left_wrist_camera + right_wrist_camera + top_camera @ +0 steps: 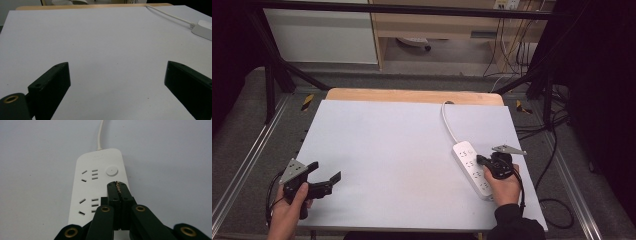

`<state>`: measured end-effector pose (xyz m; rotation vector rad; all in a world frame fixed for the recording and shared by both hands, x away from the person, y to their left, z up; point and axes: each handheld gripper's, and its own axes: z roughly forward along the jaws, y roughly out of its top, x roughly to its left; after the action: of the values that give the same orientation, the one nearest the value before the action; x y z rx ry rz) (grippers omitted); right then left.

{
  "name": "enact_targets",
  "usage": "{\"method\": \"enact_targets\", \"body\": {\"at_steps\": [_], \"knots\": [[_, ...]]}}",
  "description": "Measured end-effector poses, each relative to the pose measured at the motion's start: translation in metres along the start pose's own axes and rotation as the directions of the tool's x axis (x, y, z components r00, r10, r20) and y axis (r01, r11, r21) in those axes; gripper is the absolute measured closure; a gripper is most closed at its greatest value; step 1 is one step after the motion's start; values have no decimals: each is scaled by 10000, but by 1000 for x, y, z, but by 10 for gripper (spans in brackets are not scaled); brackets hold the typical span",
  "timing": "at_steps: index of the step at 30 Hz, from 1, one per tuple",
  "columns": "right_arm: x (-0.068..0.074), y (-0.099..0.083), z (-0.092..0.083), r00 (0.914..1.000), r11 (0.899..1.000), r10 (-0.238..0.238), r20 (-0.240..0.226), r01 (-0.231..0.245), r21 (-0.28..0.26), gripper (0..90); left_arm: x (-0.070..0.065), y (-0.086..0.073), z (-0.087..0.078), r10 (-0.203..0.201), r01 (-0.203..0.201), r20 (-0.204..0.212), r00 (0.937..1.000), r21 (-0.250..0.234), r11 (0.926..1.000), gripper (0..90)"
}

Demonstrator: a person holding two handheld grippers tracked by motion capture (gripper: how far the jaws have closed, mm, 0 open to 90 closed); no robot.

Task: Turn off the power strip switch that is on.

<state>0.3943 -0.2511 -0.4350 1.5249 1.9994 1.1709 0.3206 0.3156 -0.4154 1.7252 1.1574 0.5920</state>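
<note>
The right tool (117, 185) is clenched, its 2 flat black jaws pressed face to face with nothing between them, a thin frayed brownish line running along their seam. Brass-coloured rivets dot its matte black linkage. Its tips hang over the white power strip (98, 187), just short of the round button (112, 171) at the strip's cord end; whether they touch the plastic cannot be told. The strip is a smooth, rounded-corner bar with slotted sockets, and its white cord (447, 120) curves away to the tabletop's far edge. In the high view the right tool (482, 160) sits over the strip (469, 167) near the tabletop's right edge, the right hand (502, 187) gripping it from behind, a dark sleeve at the wrist.

The left tool (117, 77) is released, its 2 blocky black jaws spread wide above bare tabletop (105, 42), a matte, pale surface with a wooden strip along its far side. The left hand (287, 210) holds it at the near left corner, pointing toward the right.
</note>
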Motion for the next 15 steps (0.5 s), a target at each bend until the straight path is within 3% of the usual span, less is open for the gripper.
{"method": "enact_targets", "body": {"at_steps": [15], "knots": [[10, 4, -2, 9985, 9980, -438, -327, 422, -473, 883, 0, 0, -1, -27, 27, 11, 10000, -82, 10000, 65]]}}
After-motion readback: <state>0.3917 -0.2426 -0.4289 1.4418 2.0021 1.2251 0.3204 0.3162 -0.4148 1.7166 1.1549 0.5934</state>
